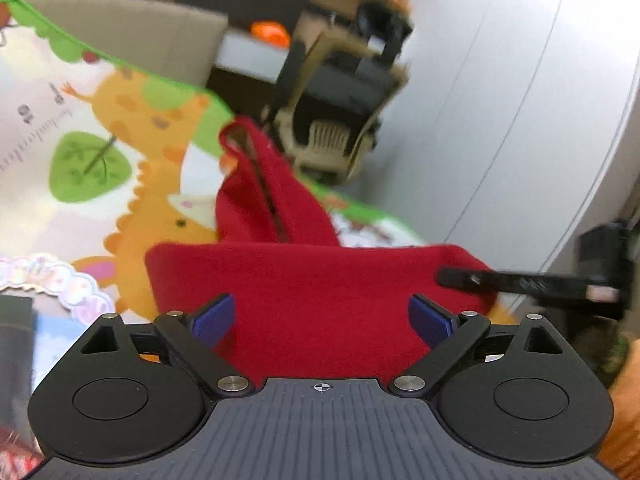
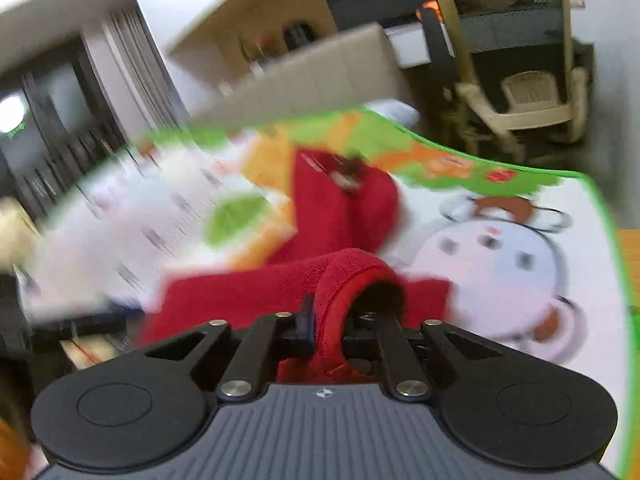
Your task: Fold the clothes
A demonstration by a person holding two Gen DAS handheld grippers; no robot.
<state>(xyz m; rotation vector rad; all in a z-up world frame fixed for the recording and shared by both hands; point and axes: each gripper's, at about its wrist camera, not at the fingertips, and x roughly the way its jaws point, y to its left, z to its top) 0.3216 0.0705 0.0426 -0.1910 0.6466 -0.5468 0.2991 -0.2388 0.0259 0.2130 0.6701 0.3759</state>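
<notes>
Red fleece garment (image 1: 320,304) spread on cartoon-print mat (image 1: 80,152), one strip running to far side. Left hand-held gripper (image 1: 322,320) spread wide above near edge of fleece, pads clear. Right hand-held gripper (image 2: 332,332) pinching rolled hem of same garment (image 2: 344,276). Office chair (image 2: 520,60) far right.
</notes>
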